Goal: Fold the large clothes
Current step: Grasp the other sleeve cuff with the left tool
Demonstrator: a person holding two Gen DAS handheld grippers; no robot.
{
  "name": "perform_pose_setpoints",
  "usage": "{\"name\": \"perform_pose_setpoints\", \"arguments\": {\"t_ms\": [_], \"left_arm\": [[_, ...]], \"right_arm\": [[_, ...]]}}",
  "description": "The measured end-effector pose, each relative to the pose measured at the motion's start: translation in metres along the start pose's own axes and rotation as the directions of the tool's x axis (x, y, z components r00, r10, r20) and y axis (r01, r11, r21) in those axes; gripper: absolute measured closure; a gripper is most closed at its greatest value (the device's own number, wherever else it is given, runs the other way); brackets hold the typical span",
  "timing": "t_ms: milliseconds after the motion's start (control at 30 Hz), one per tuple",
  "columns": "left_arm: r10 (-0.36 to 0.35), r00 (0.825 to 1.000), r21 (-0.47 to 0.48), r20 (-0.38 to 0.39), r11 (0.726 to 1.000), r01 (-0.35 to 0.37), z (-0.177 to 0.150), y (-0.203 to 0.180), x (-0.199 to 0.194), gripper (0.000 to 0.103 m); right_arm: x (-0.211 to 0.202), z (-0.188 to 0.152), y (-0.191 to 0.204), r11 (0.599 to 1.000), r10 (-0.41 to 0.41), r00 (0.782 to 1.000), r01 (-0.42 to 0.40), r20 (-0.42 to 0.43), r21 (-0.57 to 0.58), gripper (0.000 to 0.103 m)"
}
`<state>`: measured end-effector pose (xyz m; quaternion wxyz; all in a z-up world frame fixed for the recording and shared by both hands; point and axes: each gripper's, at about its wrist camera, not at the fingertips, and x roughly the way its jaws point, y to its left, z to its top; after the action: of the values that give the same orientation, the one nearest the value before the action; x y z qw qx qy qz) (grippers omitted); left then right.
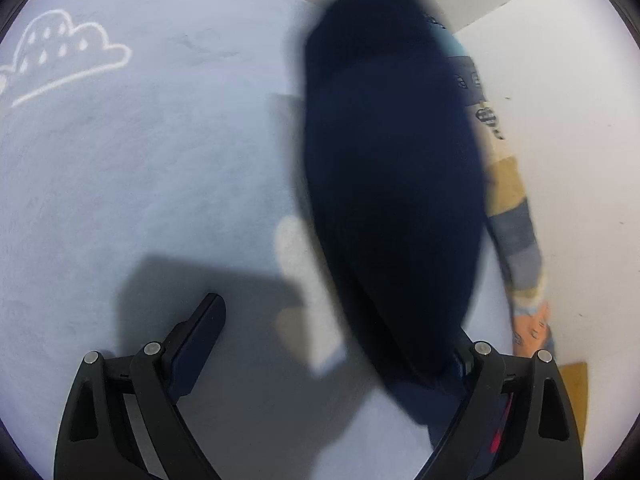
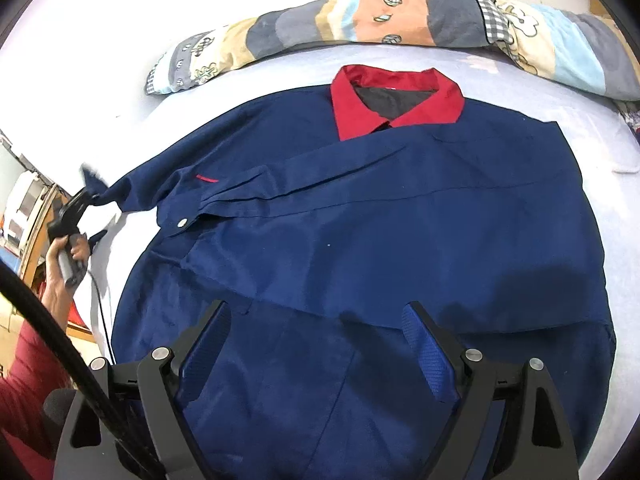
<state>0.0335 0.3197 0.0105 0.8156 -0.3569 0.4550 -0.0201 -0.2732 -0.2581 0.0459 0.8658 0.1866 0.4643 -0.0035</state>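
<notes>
The navy work shirt [image 2: 380,216] with the red collar [image 2: 396,100] is lying front-up on the pale blue bed sheet [image 2: 600,160], one sleeve [image 2: 240,184] crossing its chest for folding, while both hand-held grippers, left [image 2: 86,196] and right [image 2: 316,344], are standing open, gripping nothing.

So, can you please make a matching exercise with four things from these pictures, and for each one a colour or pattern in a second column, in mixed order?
Things:
1. shirt body
2. shirt collar
3. long pillow
4. bed sheet

Colours or patterns:
A. pale blue with a white cloud drawing
B. navy blue
C. patchwork of orange, grey, beige and light blue
D. red

Right pairs: 1-B, 2-D, 3-C, 4-A
</notes>
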Motion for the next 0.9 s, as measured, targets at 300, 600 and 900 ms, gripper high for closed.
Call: {"name": "perform_pose_setpoints", "arguments": {"t_ms": [300, 600, 900], "left_arm": [[0.014, 0.999, -0.014, 0.033, 1.0, -0.014, 0.074, -0.029, 0.009, 0.011], [0.023, 0.99, 0.176, 0.14, 0.983, -0.048, 0.086, -0.079, -0.017, 0.006], [-0.112, 0.989, -0.195, -0.101, 0.977, 0.09, 0.061, 0.031, 0.026, 0.006]], "right_arm": [[0.001, -0.001, 0.001, 1.0, -0.01, 1.0, 0.01, -0.001, -0.008, 0.012], [0.005, 0.0, 0.001, 1.0, -0.007, 1.0, 0.006, -0.015, -0.013, 0.012], [0.006, -0.002, 0.007, 1.0, -0.003, 1.0, 0.003, -0.019, -0.03, 0.012]]}}
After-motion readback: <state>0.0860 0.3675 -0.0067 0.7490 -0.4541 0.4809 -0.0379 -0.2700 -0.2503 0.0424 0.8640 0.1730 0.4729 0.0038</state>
